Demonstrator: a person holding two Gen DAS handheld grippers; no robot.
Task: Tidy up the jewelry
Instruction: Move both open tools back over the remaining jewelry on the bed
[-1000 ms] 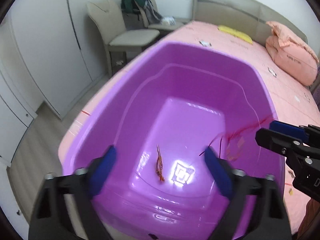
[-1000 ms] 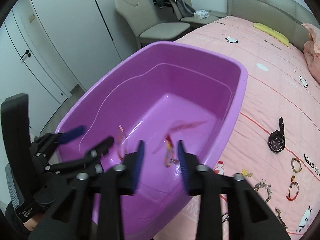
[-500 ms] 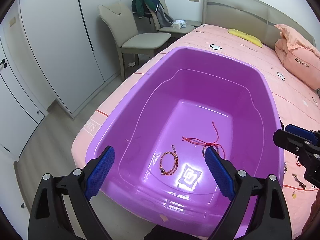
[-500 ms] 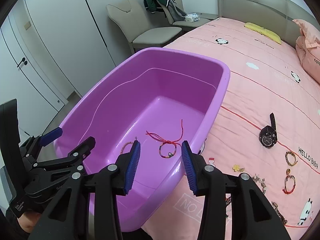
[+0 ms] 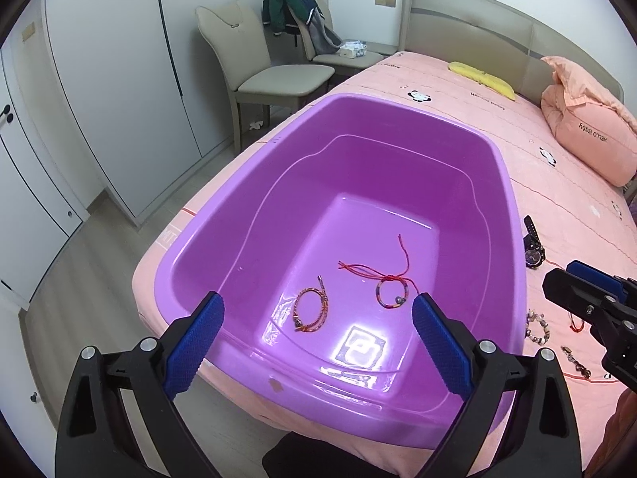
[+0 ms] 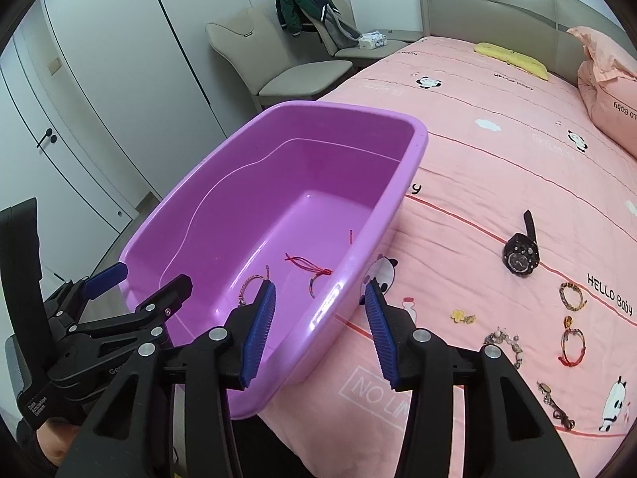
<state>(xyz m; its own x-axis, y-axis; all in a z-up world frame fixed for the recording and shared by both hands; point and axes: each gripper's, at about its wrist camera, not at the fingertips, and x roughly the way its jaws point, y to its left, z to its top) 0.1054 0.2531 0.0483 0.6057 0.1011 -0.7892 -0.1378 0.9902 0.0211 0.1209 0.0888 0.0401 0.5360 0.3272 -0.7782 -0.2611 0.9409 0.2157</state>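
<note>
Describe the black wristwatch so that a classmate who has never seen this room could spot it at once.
Find the pink bedspread beside the purple tub. The black wristwatch lies on it, farther up the bed than the scattered bracelets. It is the only dark, round-faced piece there.

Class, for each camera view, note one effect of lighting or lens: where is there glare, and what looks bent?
Left wrist view: bright glare patch on the purple tub floor; wardrobe doors bow outward. Right wrist view: headboard curves, dark vignette fills the corners; both sharp.
</note>
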